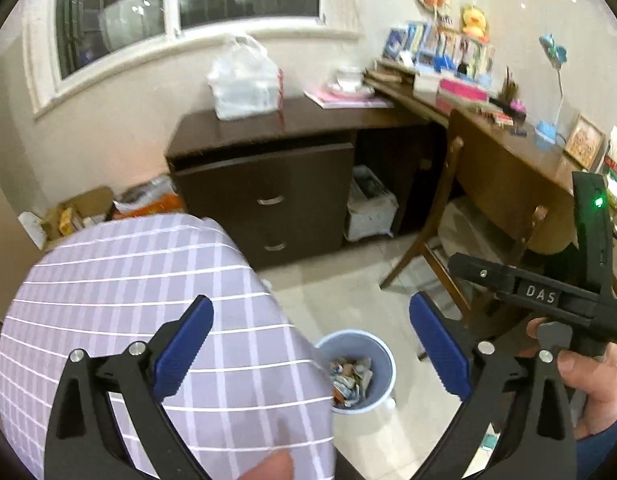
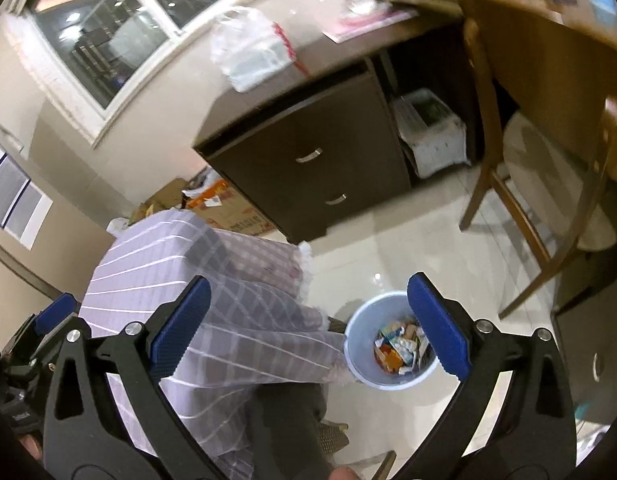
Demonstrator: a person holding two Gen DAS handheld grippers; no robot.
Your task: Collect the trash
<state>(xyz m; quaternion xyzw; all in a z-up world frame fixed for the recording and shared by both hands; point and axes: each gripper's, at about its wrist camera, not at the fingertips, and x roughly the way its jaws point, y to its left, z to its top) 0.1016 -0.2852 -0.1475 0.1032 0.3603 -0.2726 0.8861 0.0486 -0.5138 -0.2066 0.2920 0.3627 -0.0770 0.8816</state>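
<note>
1. Lilac cloth with a white grid of stripes.
2. Pale blue round plastic bin holding crumpled wrappers in orange, white and teal.
3. Dark brown wooden drawer cabinet with silver handles.
4. Black left hand-held gripper with blue pads.
5. Glossy cream floor tiles.

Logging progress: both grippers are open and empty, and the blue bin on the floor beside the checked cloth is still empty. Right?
Not quite: the blue bin already holds wrappers, as the right wrist view shows. The rest stands.
</note>
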